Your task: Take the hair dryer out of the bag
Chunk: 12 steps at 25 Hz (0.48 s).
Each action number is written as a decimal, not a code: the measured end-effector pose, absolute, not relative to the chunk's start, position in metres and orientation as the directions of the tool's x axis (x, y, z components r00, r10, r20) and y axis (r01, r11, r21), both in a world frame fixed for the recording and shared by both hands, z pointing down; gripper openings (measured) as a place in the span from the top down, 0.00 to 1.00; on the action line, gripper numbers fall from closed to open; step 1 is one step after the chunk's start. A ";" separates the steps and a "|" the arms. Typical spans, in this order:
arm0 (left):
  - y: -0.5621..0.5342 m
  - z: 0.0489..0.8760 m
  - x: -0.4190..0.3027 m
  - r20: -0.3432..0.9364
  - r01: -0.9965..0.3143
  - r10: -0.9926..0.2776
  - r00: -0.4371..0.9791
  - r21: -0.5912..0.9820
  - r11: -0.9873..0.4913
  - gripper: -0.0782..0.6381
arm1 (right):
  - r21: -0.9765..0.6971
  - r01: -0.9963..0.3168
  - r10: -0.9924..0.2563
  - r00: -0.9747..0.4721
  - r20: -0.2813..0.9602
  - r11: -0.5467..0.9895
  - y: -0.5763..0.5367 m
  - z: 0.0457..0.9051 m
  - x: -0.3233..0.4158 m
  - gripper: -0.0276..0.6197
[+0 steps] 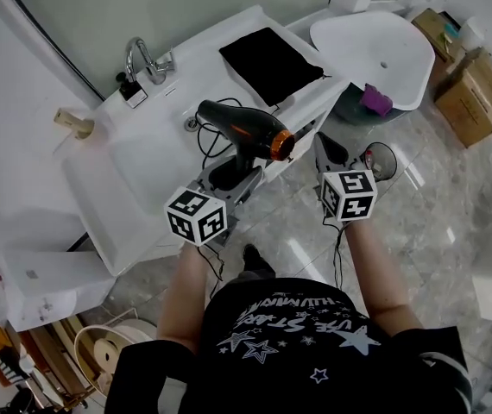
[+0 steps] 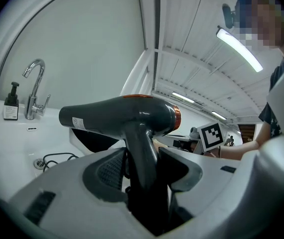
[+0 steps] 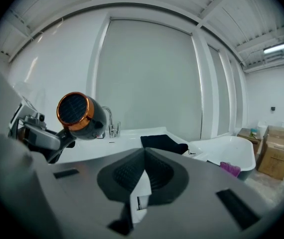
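Closest to me, my left hand-held gripper (image 2: pixel 142 171) grips the dryer (image 2: pixel 119 116) by its handle above the sink (image 1: pixel 134 171), clear of the flat black bag (image 1: pixel 270 63) on the desk (image 1: pixel 220 33), while my right hand-held gripper (image 3: pixel 143 168) is clenched empty, so I judge the removal done.

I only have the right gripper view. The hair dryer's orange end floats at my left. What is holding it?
Observer: The left gripper is shut on the hair dryer, jaws clamped on either side of its handle.
Operator: Where is its cord?
Observer: The cord lies in the sink.
Operator: Where does my gripper sit?
Observer: The right gripper, jaws together and empty, hangs over the floor, right of the dryer and apart from it.
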<state>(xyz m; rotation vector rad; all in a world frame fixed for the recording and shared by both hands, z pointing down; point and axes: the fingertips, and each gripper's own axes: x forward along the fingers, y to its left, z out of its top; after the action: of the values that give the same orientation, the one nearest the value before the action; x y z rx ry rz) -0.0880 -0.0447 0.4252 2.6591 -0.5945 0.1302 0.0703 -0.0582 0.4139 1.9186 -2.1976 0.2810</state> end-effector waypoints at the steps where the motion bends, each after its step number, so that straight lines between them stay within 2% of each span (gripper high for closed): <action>1: -0.039 0.423 -0.087 0.172 -0.428 -0.392 0.904 0.372 -0.823 0.60 | -0.004 -0.991 -0.951 -0.132 0.281 0.137 -0.051 0.414 0.072 0.95; 12: 0.034 0.416 -0.077 0.150 -0.444 -0.418 0.896 0.356 -0.822 0.60 | -0.007 -0.985 -0.952 -0.166 0.257 0.170 0.029 0.411 0.080 0.95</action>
<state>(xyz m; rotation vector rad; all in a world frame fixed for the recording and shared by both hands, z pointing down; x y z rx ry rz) -0.0766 0.0336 0.4165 2.6748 -0.6336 0.0918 0.0799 0.0294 0.4111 1.8910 -2.2464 0.2558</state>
